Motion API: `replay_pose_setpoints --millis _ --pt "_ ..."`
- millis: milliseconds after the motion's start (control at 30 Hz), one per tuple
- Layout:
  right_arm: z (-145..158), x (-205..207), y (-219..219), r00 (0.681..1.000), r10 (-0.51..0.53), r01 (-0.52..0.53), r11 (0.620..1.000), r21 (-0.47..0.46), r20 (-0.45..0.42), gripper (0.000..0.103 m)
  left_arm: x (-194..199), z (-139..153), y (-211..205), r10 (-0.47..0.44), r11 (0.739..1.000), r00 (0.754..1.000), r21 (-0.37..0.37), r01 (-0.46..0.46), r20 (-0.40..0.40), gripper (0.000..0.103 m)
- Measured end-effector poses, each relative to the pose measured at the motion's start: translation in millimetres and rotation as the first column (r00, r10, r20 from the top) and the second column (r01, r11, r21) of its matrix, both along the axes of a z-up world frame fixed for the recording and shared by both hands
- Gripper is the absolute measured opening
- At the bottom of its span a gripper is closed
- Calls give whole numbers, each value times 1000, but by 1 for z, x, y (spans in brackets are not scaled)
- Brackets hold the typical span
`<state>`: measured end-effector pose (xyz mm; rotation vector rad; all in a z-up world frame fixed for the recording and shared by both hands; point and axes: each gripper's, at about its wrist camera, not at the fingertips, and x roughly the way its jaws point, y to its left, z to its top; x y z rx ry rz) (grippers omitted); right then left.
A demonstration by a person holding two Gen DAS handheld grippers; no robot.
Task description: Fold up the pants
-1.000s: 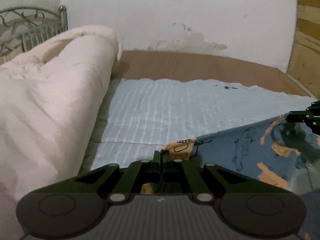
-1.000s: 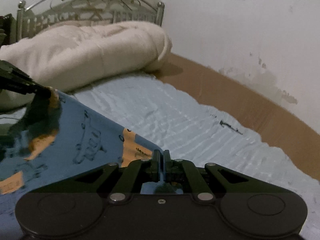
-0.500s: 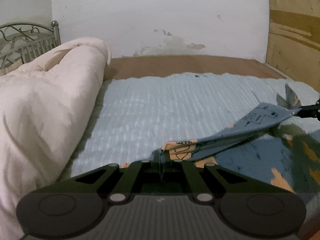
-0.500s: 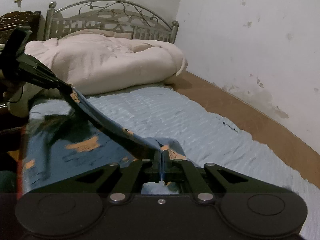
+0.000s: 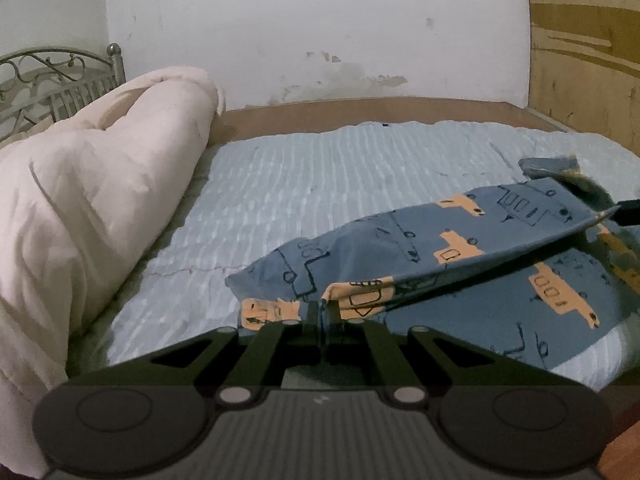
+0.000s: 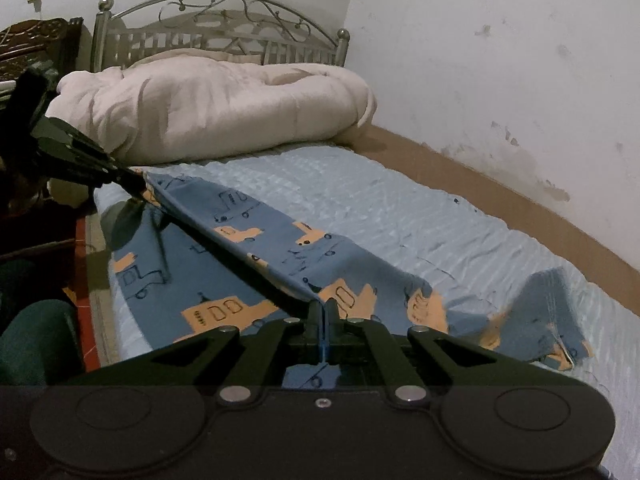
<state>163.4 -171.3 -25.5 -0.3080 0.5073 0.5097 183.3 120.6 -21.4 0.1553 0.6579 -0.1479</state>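
Left gripper [image 5: 322, 307]: fingers pressed together, clamped on an edge of the blue cotton pants printed with orange trucks [image 5: 452, 256]. The pinched edge sits right at the fingertips; from there the cloth runs ahead and to the right as a raised fold toward the right gripper [image 5: 629, 217], whose dark tip shows at the far right edge of the left wrist view.

Right gripper [image 6: 321, 309]: fingers likewise closed on the pants [image 6: 256, 236], with a strip of blue fabric visible between them. The held fold stretches ahead and to the left up to the left gripper [image 6: 134, 184], which bites the other end. Below this taut fold a lower layer of the garment lies flat on the pale blue ribbed bedsheet [image 6: 400, 208]. To the right of the right fingers a crumpled portion of the pants bunches up on the sheet.

Surroundings: a rolled cream-coloured fluffy comforter [image 5: 92, 184] lies ahead and left of the left fingers, well apart from the pants. Behind it stands a grey metal scrollwork headboard [image 6: 224, 28]. A brown bed border [image 5: 360, 110] runs along a stained white wall [image 5: 320, 28] beyond the sheet. Dark carved wooden furniture [image 6: 32, 46] stands left of the headboard in the right wrist view.
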Motion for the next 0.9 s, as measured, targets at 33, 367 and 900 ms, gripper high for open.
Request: replay_pose_setpoints --millis 33,367,900 --pt "1 -4 0 1000 0 0 1000 2 5 0 -2 -1 1 -5 1000 1000 3 5 0 0" --pt "-10 -48 11 1000 27 -27 998 -61 -3 0 -11 -15 6 -52 999 999 16 52 1 0" --pt "-42 -51 9 997 11 -18 997 -76 -81 3 -29 -21 -1 -47 999 999 12 47 -10 25"
